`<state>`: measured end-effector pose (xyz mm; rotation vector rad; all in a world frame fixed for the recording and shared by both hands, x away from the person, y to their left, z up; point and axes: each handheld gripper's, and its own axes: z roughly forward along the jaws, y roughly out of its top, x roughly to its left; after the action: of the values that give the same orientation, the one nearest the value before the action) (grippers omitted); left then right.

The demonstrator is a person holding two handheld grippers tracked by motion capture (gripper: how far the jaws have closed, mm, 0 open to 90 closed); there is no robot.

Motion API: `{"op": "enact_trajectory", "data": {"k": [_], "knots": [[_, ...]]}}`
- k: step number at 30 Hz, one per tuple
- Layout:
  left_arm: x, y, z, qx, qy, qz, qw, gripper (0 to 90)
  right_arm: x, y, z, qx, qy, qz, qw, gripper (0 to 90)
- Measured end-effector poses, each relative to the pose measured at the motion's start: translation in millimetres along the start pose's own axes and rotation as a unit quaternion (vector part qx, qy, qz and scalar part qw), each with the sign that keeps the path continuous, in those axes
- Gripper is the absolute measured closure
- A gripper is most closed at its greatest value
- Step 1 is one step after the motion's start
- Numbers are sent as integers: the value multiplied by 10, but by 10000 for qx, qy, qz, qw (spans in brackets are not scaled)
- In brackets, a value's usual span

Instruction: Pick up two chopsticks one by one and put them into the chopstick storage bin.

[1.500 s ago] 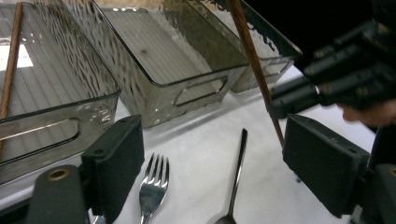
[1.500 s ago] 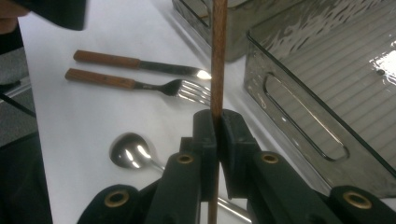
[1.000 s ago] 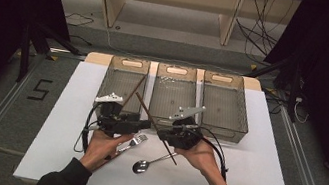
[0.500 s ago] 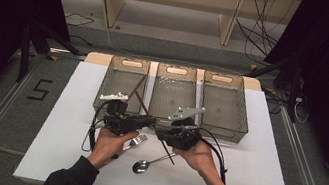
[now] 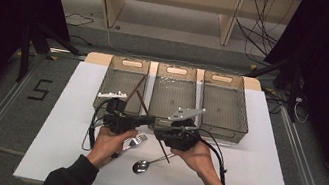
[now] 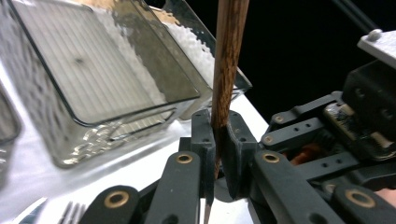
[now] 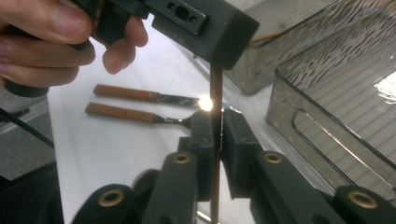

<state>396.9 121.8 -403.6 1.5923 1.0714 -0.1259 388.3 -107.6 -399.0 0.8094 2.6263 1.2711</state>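
Fingers (image 6: pixel 233 140) round chopstick (image 6: pixel 227 60) (tip cropped)

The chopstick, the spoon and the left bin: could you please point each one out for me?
chopstick (image 6: pixel 226 70), left gripper view, wooden shaft above the jaws.
spoon (image 5: pixel 141 166), high view, its bowl.
left bin (image 5: pixel 122 61), high view, far rim by the handle slot.

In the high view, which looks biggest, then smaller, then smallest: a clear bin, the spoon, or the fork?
1. Clear bin: by far the biggest.
2. Spoon: much smaller.
3. Fork: looks smallest, but the left hand hides part of it, so spoon versus fork is unsure.
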Motion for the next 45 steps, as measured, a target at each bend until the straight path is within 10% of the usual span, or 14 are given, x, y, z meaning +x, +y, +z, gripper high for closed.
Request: {"op": "enact_trajectory", "data": {"k": [14, 26, 45], "knots": [[199, 542, -512, -94, 505, 282, 9983, 839, -64, -213, -348, -366, -213, 113, 9990, 431], [448, 1007, -868, -268, 910, 169, 9954, 839, 8, -495, -467, -630, -258, 19, 9977, 311], [809, 1333, -678, -9, 1406, -187, 9899, 839, -8, -807, -556, -653, -263, 265, 9972, 261]]}}
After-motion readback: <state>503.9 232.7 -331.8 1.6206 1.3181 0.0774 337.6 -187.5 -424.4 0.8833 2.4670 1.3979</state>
